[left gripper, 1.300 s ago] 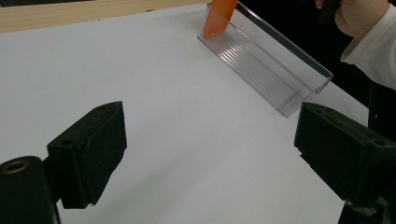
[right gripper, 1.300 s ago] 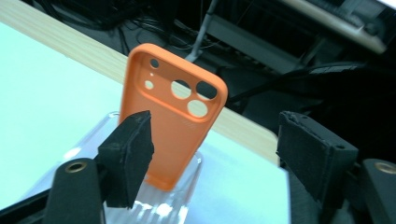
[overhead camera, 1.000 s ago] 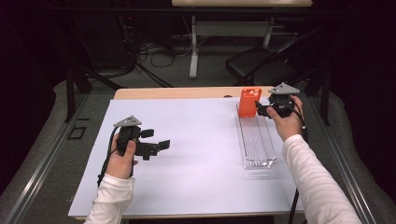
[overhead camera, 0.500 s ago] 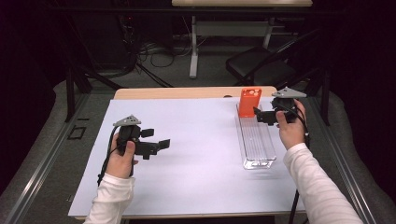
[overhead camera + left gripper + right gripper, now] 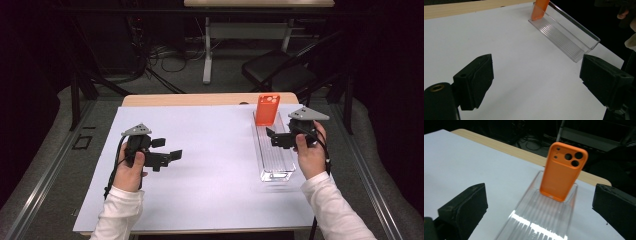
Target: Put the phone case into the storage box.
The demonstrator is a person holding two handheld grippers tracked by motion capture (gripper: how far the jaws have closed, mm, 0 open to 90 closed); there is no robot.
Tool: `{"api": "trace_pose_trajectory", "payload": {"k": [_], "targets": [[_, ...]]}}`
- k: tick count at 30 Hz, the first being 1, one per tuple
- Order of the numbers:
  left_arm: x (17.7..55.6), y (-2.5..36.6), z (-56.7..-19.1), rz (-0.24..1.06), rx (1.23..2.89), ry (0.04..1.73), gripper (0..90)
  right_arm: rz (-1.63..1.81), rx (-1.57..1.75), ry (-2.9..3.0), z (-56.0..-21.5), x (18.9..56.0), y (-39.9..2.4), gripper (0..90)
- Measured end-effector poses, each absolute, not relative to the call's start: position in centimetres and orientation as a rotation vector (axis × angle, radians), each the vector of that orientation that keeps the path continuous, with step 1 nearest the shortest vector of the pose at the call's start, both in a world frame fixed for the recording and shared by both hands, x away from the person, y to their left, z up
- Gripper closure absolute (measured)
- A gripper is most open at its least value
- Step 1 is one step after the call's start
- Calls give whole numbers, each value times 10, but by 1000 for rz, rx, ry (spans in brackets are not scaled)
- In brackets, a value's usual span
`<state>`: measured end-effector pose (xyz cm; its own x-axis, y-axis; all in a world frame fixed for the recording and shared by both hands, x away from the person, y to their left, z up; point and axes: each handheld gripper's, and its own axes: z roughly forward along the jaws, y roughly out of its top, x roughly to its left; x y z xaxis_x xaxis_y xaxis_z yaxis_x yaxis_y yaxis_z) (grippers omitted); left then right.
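Bright overhead light falls on the white table sheet (image 5: pixel 210 165) while the room behind sinks into near black, a glare streak shines on the clear tray (image 5: pixel 541 225), and the near jaws look soft and unfocused.

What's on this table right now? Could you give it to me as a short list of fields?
surface: white sheet over a wooden table
tray: clear ribbed plastic tray on the right side of the sheet
orange item: orange phone case standing upright at the tray's far end, camera holes at the top
left gripper: open, nothing between the jaws, held over the sheet
right gripper: jaws have just opened, nothing between them, beside the tray and apart from the case
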<state>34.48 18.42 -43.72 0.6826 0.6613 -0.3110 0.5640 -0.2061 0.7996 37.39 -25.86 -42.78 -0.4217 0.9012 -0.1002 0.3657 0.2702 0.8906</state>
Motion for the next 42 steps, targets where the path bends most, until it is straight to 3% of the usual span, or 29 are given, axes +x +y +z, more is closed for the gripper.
{"api": "trace_pose_trajectory", "payload": {"k": [16, 31, 42], "targets": [[341, 182, -433, 144, 1883, 938, 122, 1265, 1069, 1929, -453, 306, -231, 0], [339, 182, -432, 149, 1888, 919, 122, 1384, 985, 1949, -484, 274, -203, 0], [339, 182, -432, 164, 1891, 906, 122, 1412, 930, 2018, -508, 270, -188, 0]]}}
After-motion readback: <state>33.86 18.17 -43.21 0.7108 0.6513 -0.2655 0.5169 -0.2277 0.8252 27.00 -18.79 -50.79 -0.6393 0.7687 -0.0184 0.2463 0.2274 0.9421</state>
